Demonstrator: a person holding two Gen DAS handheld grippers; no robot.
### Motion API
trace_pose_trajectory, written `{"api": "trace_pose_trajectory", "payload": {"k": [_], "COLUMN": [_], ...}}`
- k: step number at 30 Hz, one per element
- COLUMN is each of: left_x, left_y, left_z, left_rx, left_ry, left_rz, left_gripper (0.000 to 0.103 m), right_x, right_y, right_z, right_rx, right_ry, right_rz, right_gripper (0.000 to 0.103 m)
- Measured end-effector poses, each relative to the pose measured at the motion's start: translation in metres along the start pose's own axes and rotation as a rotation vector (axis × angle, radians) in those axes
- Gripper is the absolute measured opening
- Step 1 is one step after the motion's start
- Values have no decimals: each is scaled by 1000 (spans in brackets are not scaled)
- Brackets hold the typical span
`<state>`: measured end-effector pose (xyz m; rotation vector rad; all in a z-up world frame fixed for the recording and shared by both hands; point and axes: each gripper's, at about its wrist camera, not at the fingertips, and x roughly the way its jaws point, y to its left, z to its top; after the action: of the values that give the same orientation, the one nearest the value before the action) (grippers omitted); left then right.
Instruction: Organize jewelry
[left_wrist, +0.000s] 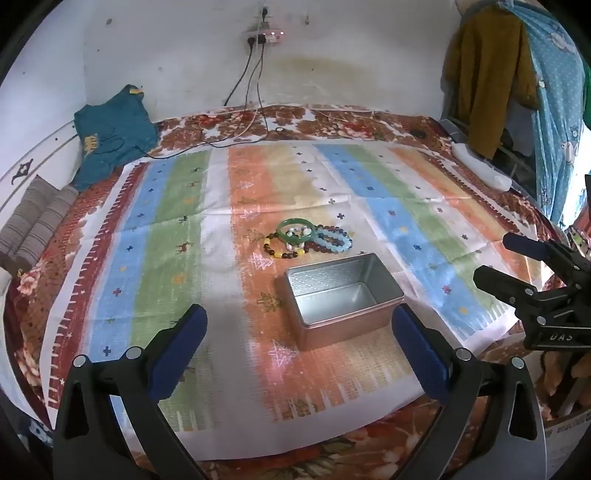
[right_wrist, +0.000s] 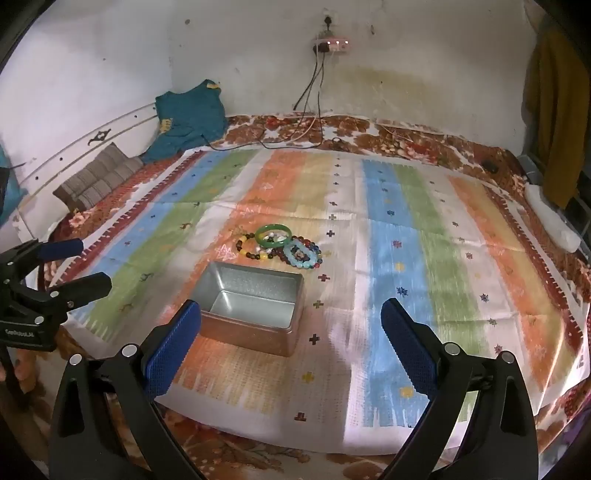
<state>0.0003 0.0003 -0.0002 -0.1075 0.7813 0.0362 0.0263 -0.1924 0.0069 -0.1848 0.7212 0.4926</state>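
1. Striped cloth (left_wrist: 177, 258) in blue, green, orange and white covers most of a bed with a floral blanket (left_wrist: 44, 280) under it. Soft bedding, so anything pressed down on will sink a little. White stained wall behind, a power strip (left_wrist: 264, 36) with cables hanging to the bed, a teal garment (left_wrist: 110, 129) in the far corner.

2. Metal tin (left_wrist: 343, 291): rectangular, lid off, nothing in it, standing on the cloth near the front edge. Stiff, smooth walls; judged light and likely to slide or tip if knocked.

3. Left hand-held gripper (left_wrist: 299, 328): fingers spread wide, holding nothing, hovering low in front of the tin. Right hand-held gripper (right_wrist: 291, 321): likewise spread, nothing in it, to the right of the tin.

4. Bracelets (left_wrist: 308, 240): a small overlapping pile just behind the tin, apart from it.
   - Green bangle (left_wrist: 295, 230): rigid, glossy, judged slippery and breakable; take it across the rim.
   - Pale blue bead bracelet (left_wrist: 334, 242), dark red bead bracelet (left_wrist: 327, 232), and a mixed yellow and dark bead bracelet (left_wrist: 284, 253): strung, floppy, light; pinch across one stretch of beads and lift slowly, since the loops overlap and could drag neighbours.

5. Task judged not yet started.
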Motion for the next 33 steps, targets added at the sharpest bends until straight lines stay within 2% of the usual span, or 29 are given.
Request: {"api": "trace_pose_trajectory", "payload": {"k": [14, 22, 33], "left_x": [3, 4, -1], "left_y": [10, -4, -4], "left_z": [4, -6, -3], "left_rx": [2, 25, 17], "left_ry": [6, -5, 0], "left_rz": [19, 53, 47], "left_gripper": [97, 97, 97], "right_x": [8, 8, 10], "right_y": [-6, -1, -1], "right_z": [-3, -3, -5], "right_rx": [-1, -4, -10], "right_ry": [10, 23, 39], "right_rz": [-13, -28, -48], "right_gripper": [99, 99, 99]}}
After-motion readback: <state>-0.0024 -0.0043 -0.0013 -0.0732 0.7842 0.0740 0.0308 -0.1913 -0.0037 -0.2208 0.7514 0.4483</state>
